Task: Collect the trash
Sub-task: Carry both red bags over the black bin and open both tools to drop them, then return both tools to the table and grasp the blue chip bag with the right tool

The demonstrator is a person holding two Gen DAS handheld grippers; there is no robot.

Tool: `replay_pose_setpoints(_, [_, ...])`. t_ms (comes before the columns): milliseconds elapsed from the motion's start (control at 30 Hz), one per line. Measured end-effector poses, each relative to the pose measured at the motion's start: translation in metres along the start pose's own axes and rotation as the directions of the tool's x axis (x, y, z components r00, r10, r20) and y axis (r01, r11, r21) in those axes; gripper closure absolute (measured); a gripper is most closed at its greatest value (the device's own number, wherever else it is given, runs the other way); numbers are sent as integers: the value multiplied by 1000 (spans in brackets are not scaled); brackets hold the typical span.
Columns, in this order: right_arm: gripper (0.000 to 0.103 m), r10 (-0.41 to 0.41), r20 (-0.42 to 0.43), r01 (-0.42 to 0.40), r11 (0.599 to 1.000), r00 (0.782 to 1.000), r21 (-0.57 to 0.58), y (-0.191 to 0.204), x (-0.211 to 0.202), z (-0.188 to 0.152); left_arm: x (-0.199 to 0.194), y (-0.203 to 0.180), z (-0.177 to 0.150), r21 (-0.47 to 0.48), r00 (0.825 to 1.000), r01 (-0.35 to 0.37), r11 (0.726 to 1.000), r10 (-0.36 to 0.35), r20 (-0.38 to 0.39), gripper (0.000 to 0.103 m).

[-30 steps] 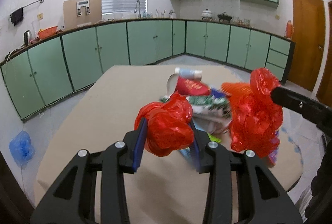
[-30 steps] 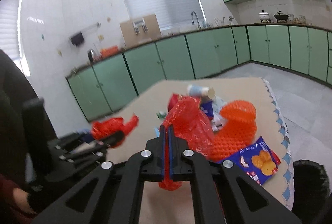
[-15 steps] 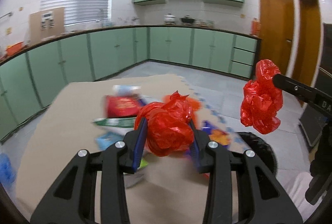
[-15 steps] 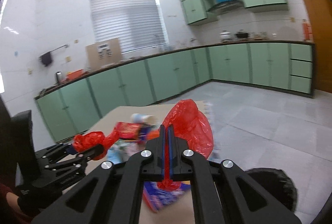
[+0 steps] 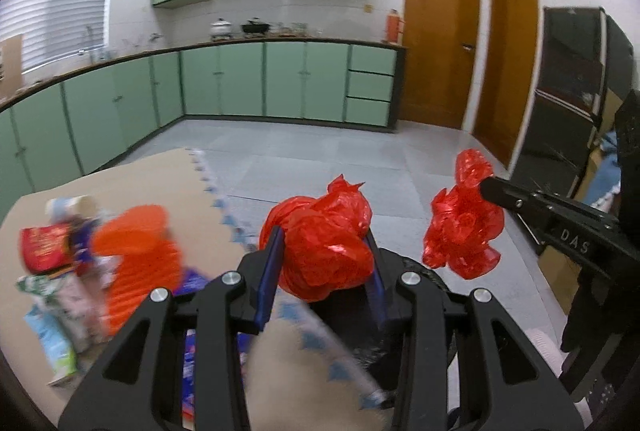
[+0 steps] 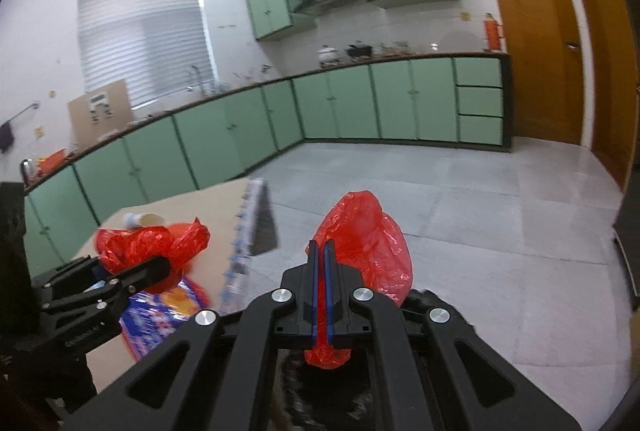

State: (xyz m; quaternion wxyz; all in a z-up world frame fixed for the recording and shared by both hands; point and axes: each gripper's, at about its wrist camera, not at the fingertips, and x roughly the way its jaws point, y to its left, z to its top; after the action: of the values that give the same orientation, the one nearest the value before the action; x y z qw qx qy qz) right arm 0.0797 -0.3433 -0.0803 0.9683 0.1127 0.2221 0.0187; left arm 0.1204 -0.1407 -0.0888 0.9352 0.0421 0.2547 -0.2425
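Left wrist view. Left gripper (image 5: 322, 263) partly open, its blue pads pressed on either side of a crumpled red plastic bag (image 5: 320, 247); the wad bulges above and ahead of the pads. Below it, near, the dark rim of a black bin (image 5: 424, 271) shows just past the table (image 5: 132, 183) edge. On the right, the right gripper (image 5: 486, 187) comes in from the side with a second red bag (image 5: 462, 227) hanging off its tip. Left on the table: an orange foam net (image 5: 136, 251), blurred wrappers and cartons.

Right wrist view. Right gripper (image 6: 320, 251) fully closed; a thin fold of the second red bag (image 6: 364, 239) is pinched between the pads, and the rest balloons far and right, with a tail hanging below. The black bin (image 6: 436, 305) lies directly beneath. The left gripper (image 6: 160, 263) with its wad (image 6: 148, 243) sits to the left, over a blue snack packet (image 6: 160, 311).

Handling, judged: thin film, very light, soft, fully compressible, slick. Grip the bunched mass or a doubled fold; a single layer could slide or tear. It may cling to the pads on release.
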Motion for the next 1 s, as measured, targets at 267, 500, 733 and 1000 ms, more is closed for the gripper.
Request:
replay_pose_setpoints(267, [100,-44,-80,50,996,996,67,-55,31,-21,64,-32,-4,18,996,61,998,-60,-67,65])
replay_pose_setpoints(500, [80,-80,-136,96,989,987,112,-88,45,-35,87,-41,-4,35,991,90,995,-86,-100,39])
replay_pose_setpoints(733, [54,-88,-115,101,988,989,118,-80,35,-32,68,-28,5,2,995,68,998,-67,-74,31])
replay_pose_setpoints(1000, [26,-20,-32,22,996,999,85,-17,19,-20,4,39,6,-68,992,-122,990,122,1,26])
